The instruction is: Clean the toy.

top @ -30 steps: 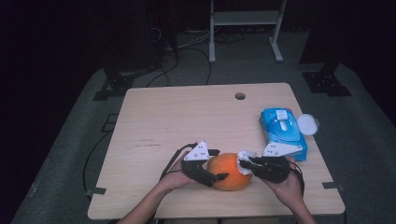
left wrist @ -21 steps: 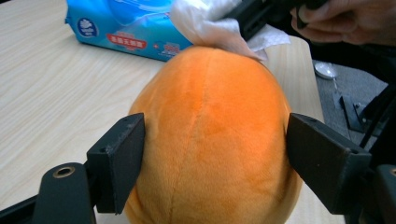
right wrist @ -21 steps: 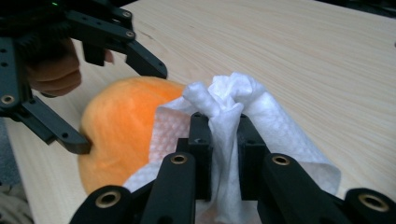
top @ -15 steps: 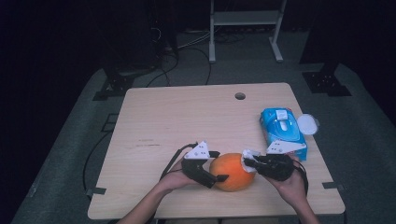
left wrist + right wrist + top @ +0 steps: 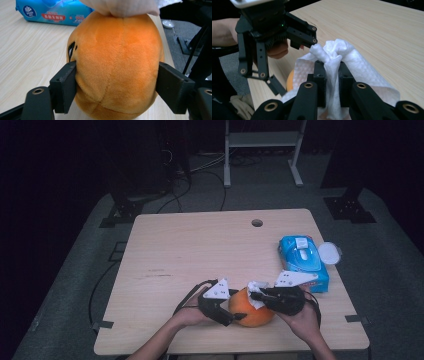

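Note:
An orange plush toy [image 5: 252, 312] rests on the wooden table [image 5: 200, 250] near its front edge. My left gripper [image 5: 236, 312] comes at it from the left. Its jaws have just been closing, and in the left gripper view both pads [image 5: 66, 85] press into the sides of the plush [image 5: 117, 62]. My right gripper [image 5: 254, 294] is shut on a bunched white wipe [image 5: 334, 60], held against the top of the toy. The wipe [image 5: 122, 7] shows above the plush in the left gripper view. A sliver of orange [image 5: 290, 79] shows under the wipe.
A blue pack of wet wipes [image 5: 302, 262] lies at the right edge, with a white lid [image 5: 330, 252] beside it. A cable hole [image 5: 257, 223] sits near the far edge. Beyond the table stand a metal frame and floor cables.
The left jaws have come in from wide apart onto the plush's sides. The right gripper with the wipe has shifted slightly left over the top of the toy.

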Demonstrator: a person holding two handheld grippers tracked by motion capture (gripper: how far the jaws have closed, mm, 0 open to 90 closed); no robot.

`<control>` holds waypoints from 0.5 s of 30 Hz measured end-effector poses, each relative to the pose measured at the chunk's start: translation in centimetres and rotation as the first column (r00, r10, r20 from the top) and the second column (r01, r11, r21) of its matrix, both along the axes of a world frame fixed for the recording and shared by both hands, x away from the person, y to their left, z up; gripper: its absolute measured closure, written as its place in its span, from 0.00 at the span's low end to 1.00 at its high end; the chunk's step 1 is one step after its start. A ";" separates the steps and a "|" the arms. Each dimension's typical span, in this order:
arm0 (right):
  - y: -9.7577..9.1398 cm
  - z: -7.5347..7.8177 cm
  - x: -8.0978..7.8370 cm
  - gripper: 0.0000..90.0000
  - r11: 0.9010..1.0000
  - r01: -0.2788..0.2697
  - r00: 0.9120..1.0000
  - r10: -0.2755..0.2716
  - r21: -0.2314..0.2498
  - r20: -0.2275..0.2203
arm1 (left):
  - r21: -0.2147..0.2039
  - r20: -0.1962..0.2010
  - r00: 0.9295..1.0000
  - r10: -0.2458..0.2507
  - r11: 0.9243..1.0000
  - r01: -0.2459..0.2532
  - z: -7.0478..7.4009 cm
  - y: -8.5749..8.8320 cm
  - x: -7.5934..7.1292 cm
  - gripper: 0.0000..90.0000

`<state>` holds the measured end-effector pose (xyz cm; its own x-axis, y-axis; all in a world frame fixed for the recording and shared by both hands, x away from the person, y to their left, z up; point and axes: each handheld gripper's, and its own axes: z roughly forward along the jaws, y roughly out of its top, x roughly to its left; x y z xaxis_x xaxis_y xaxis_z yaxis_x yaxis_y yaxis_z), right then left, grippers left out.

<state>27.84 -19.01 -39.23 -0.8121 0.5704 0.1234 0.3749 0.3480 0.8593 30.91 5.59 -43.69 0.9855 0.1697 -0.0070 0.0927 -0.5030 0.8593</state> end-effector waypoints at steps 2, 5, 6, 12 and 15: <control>-0.5 -0.2 0.1 0.89 1.000 0.010 1.000 -0.010 -0.003 -0.001 | -0.007 -0.006 1.000 0.004 1.000 -0.004 0.0 0.2 0.0 0.31; -1.7 -0.3 0.3 0.89 0.999 0.045 0.999 -0.045 -0.012 -0.008 | -0.014 0.000 1.000 0.011 1.000 -0.011 0.1 0.0 0.0 0.32; -2.1 -0.4 0.3 0.89 0.997 0.069 0.998 -0.069 -0.026 -0.001 | -0.017 -0.001 1.000 0.013 1.000 -0.013 0.2 0.0 0.0 0.33; -1.2 0.2 -0.1 0.90 0.999 0.046 0.999 -0.046 0.008 0.006 | -0.008 0.016 1.000 0.020 1.000 -0.020 0.6 -0.4 -0.3 0.34; 0.3 0.9 -0.7 0.89 0.999 -0.006 0.999 0.007 -0.033 0.035 | -0.028 0.019 0.999 0.033 0.999 -0.032 0.8 -0.2 -0.3 0.35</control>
